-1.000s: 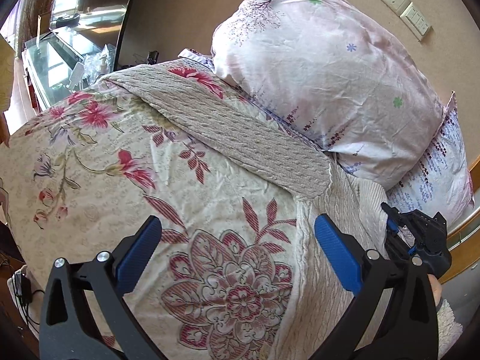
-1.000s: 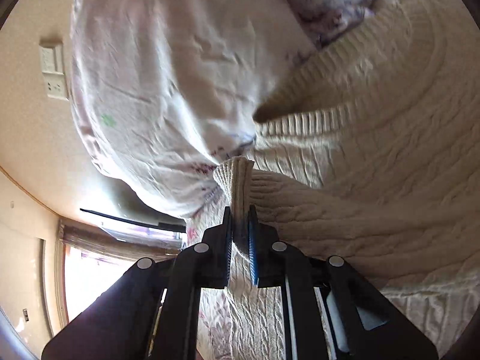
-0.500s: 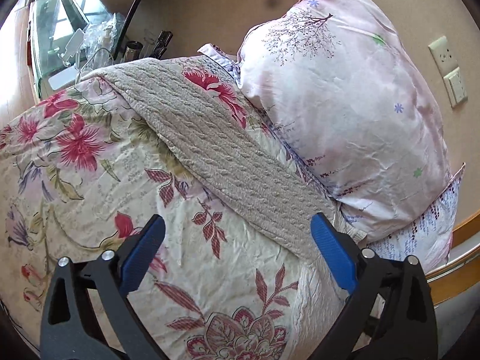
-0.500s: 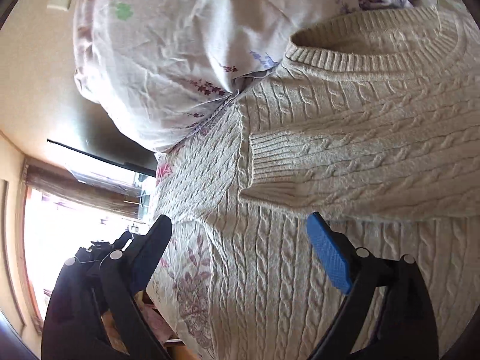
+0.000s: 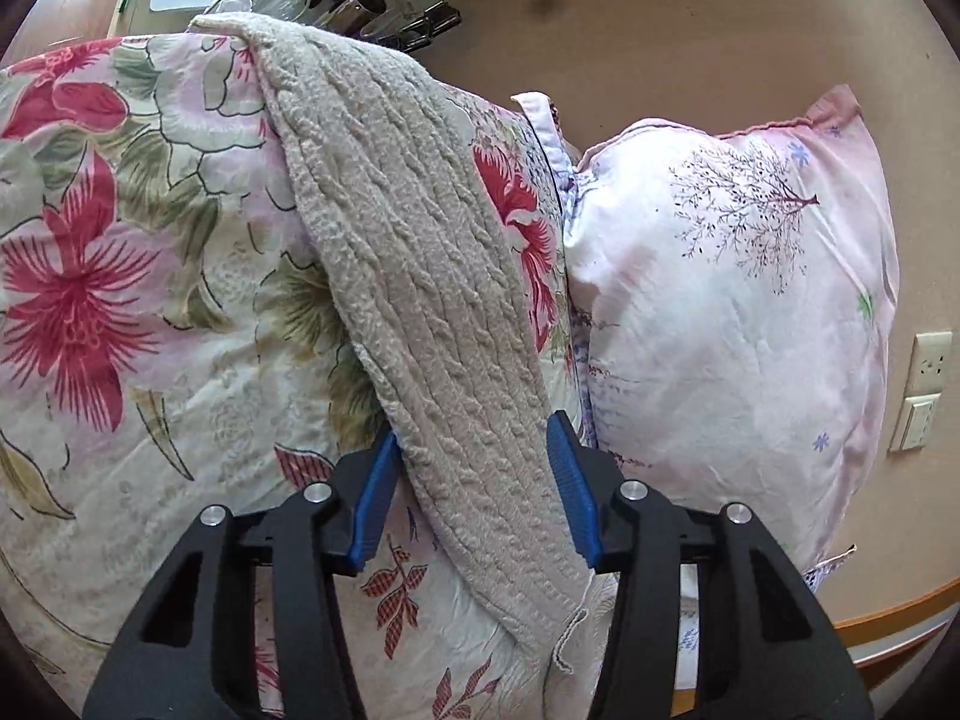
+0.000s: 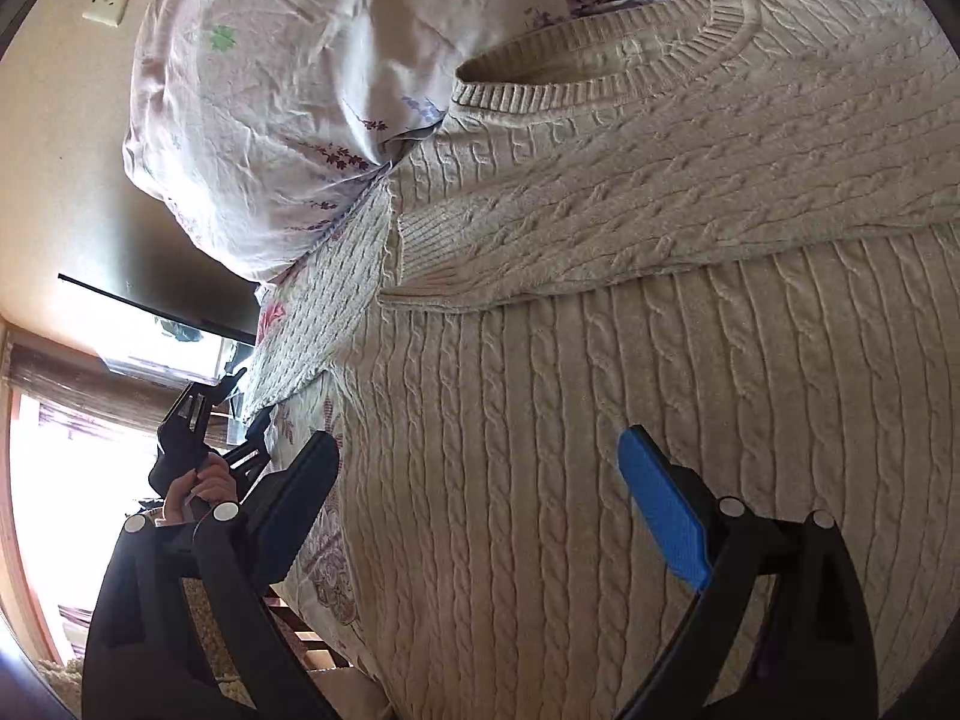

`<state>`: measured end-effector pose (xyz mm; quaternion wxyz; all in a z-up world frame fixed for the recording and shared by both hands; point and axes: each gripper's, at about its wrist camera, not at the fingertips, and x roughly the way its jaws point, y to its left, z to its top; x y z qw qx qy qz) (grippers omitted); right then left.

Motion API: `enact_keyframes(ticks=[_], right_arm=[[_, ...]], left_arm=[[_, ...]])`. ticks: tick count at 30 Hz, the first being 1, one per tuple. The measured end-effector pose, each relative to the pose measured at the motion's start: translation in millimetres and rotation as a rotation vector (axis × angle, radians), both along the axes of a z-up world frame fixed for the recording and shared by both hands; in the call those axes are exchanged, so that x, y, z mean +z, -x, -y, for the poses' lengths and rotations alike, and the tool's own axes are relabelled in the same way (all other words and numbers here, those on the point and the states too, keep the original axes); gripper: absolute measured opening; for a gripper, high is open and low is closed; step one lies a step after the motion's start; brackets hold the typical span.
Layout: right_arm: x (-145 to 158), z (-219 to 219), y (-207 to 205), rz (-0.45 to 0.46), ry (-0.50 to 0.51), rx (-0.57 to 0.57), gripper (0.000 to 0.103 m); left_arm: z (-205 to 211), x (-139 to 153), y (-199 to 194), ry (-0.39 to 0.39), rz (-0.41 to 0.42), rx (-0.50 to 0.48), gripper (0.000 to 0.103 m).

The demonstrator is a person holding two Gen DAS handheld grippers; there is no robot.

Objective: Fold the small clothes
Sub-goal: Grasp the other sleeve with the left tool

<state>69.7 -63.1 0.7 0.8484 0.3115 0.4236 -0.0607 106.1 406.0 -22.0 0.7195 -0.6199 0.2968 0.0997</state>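
Left wrist view close over the spread-out sleeve (image 5: pixel 432 324), facing the pillow (image 5: pixel 732 324) and wall, right wrist view close above the sweater (image 6: pixel 660 360) body, rolled sideways, 2 views sharing sleeve, pillow

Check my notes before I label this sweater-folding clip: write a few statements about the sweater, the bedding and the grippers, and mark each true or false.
1. One sleeve is folded across the sweater front. True.
2. The other sleeve lies between the left gripper fingers. True.
3. The right gripper is clamped on the collar. False: its fingers stand wide apart over the body, closing on nothing.
4. The quilt is plain white. False: it has red flowers.
5. A pale pillow stands against the wall. True.
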Motion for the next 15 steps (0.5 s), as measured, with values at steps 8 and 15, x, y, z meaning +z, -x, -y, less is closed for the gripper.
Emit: enact_keyframes(ticks=[8, 15], right_arm=[[7, 10, 21, 0.001, 0.017, -0.008, 0.096], [13, 34, 46, 0.023, 0.01, -0.056, 0.096]], left_arm=[[-3, -10, -2, 0.07, 0.031, 0.058, 0.006], [54, 52, -27, 0.071, 0.28, -0.077, 0.006]])
